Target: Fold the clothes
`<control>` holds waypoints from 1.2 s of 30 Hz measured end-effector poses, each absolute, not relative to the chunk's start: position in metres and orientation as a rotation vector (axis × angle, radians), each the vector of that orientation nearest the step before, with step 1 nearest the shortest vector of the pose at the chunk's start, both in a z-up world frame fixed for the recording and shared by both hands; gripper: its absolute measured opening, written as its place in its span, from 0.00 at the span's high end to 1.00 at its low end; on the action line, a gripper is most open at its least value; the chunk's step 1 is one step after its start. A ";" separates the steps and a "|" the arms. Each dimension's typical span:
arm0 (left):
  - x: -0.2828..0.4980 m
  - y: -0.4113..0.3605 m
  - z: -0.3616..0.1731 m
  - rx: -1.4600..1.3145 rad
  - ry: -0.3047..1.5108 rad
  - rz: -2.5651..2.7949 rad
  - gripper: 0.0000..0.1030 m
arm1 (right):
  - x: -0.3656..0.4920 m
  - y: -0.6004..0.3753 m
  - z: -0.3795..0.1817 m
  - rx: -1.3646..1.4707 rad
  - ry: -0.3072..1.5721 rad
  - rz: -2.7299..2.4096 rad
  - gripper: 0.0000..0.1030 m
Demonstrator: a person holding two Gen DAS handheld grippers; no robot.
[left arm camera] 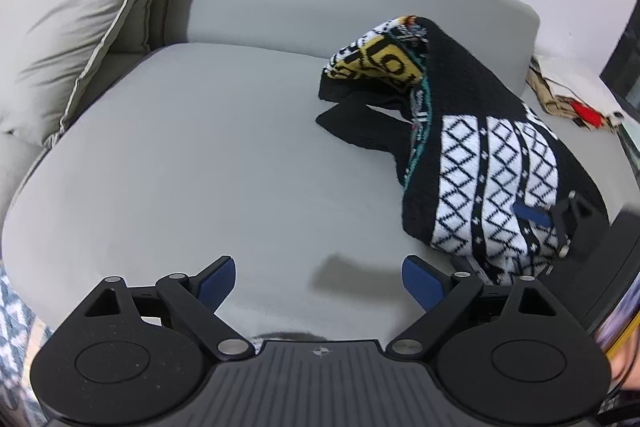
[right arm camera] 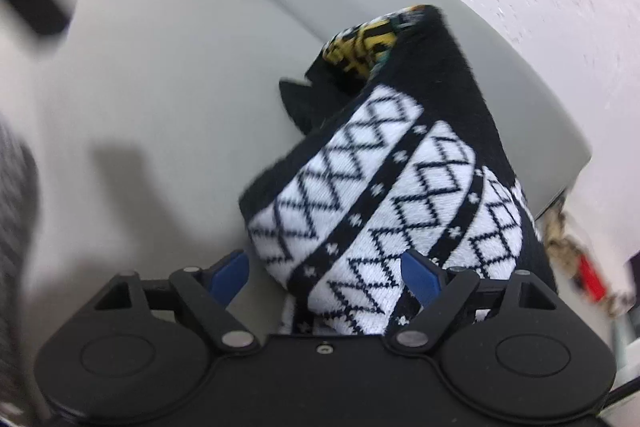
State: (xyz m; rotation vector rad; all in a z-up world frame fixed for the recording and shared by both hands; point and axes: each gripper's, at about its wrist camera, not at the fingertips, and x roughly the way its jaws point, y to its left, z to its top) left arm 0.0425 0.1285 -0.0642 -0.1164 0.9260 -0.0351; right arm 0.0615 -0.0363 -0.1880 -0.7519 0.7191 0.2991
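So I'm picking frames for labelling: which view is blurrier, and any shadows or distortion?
Right wrist view: motion-smeared, cushions and wall streaked, sweater sharper. Left wrist view: mostly crisp, gripper shadow on the sofa seat; both show fisheye bending.

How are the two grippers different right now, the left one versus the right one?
The left gripper has only bare grey sofa cushion between its jaws, while the right gripper has the black and white patterned sweater lying between its jaws. The left gripper sits clear of the sweater, off to its side; the right gripper is right over the sweater's end. Both stand open, with blue pads and black frames.
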 end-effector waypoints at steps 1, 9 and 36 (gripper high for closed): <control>0.044 0.131 -0.066 -0.126 0.927 -0.036 0.12 | 0.058 -0.031 -0.197 -0.812 0.705 0.299 0.23; 0.042 0.149 -0.070 -0.149 0.931 0.000 0.12 | 0.063 -0.003 -0.226 -1.053 0.548 0.249 0.45; 0.037 0.026 -0.056 0.030 0.885 -0.295 0.13 | 0.055 -0.403 -0.091 0.345 0.718 -0.428 0.53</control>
